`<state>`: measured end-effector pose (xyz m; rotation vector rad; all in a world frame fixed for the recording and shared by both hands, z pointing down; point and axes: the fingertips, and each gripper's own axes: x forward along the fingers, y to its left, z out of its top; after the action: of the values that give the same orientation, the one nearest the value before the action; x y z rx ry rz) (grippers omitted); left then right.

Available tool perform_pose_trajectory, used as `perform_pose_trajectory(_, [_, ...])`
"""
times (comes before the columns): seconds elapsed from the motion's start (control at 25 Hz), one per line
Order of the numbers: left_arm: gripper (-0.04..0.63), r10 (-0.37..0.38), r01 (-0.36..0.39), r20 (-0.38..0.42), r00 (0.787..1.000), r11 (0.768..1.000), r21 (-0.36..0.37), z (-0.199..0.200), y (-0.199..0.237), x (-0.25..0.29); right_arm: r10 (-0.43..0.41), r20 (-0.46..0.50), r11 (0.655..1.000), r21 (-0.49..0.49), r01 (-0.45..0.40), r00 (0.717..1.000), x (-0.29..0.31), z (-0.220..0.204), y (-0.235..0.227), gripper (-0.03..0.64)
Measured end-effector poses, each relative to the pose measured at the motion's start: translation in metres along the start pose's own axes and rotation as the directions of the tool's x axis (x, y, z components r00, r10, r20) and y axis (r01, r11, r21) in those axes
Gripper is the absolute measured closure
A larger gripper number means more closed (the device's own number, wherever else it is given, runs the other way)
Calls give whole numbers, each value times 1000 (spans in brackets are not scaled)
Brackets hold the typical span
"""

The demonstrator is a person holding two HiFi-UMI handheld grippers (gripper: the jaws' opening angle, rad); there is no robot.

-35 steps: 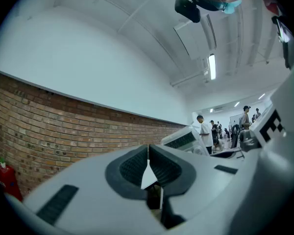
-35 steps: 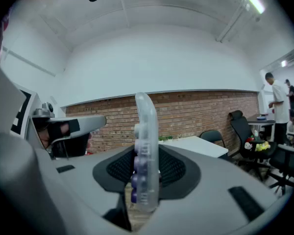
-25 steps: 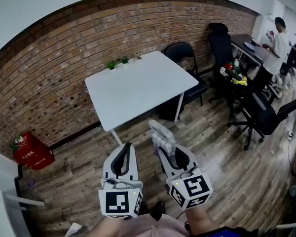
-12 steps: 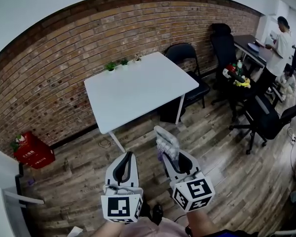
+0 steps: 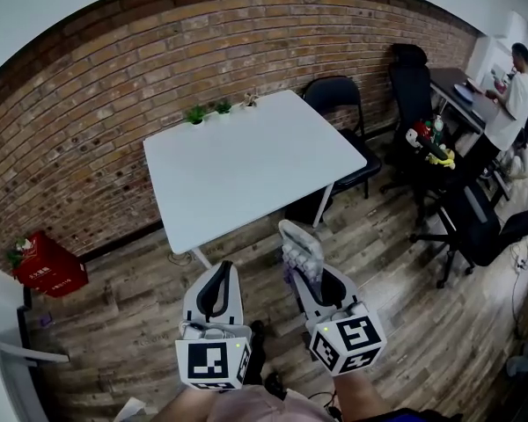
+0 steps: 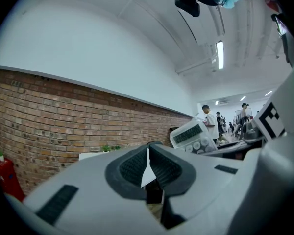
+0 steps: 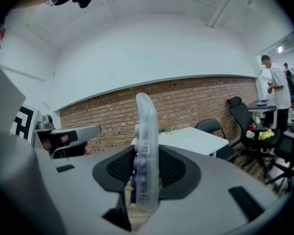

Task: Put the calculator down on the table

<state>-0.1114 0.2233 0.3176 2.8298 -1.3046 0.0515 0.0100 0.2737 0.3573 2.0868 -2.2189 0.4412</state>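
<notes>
A pale, translucent calculator (image 5: 301,251) with purple keys stands on edge in my right gripper (image 5: 310,275), which is shut on its lower end. In the right gripper view the calculator (image 7: 146,155) rises edge-on between the dark pads (image 7: 174,168). The white table (image 5: 246,156) stands ahead of both grippers, across a strip of wooden floor. My left gripper (image 5: 220,271) is beside the right one, shut and holding nothing. In the left gripper view its tips (image 6: 148,148) meet, and the calculator (image 6: 192,136) shows to the right.
Small green plants (image 5: 209,111) line the table's far edge by the brick wall. A black folding chair (image 5: 339,95) stands behind the table. Office chairs (image 5: 475,227) and a person (image 5: 515,86) are at the right. A red box (image 5: 44,266) sits at the left.
Both grippers have come closer to the table and sunk a little. The table now looks larger and nearer. The calculator stays in the right gripper.
</notes>
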Motion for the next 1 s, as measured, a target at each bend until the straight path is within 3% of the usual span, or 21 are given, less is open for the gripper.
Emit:
perform_pose_trajectory(0.48, [574,-18,18,31,999,1000,19,24,80,142,-37,15,999,7,37,999,137,53,-38,483])
perform_pose_trajectory(1.0, [574,-57,57,-13,998,998,11,5,97,227,-45,3,999,4,45,999,215,74,-72,483])
